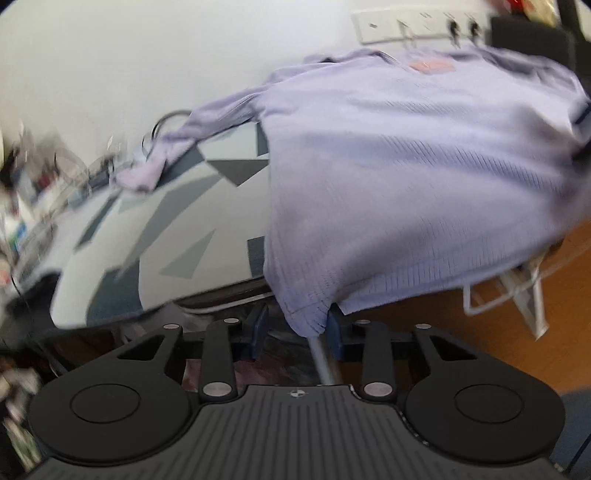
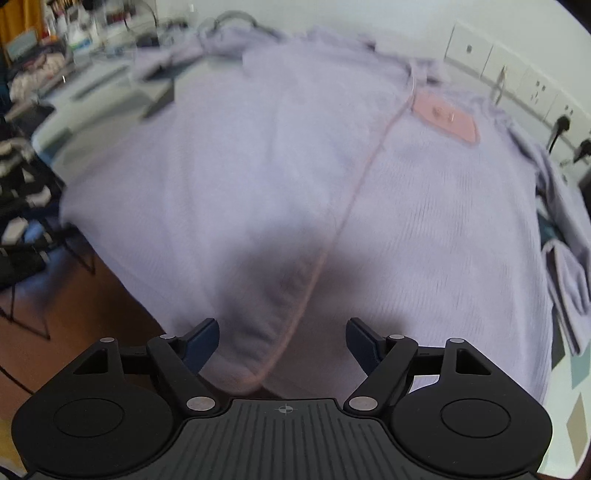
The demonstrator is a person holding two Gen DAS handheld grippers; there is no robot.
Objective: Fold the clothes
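A lavender knit sweater lies spread over a table with a grey-and-white geometric cover. It has a pink patch near its collar. One sleeve trails away to the far left. A hem corner hangs off the table's near edge between the blue fingers of my left gripper, whose jaws stand partly apart; the cloth touches only the right finger. My right gripper is wide open over the sweater hem, gripping nothing. A pink seam runs up to the patch. The other sleeve lies bunched at the right.
A white socket strip with plugs runs along the wall behind the table; the sockets also show in the right wrist view. Wooden floor lies below the edge, with a white rack. Cluttered shelves stand at the left.
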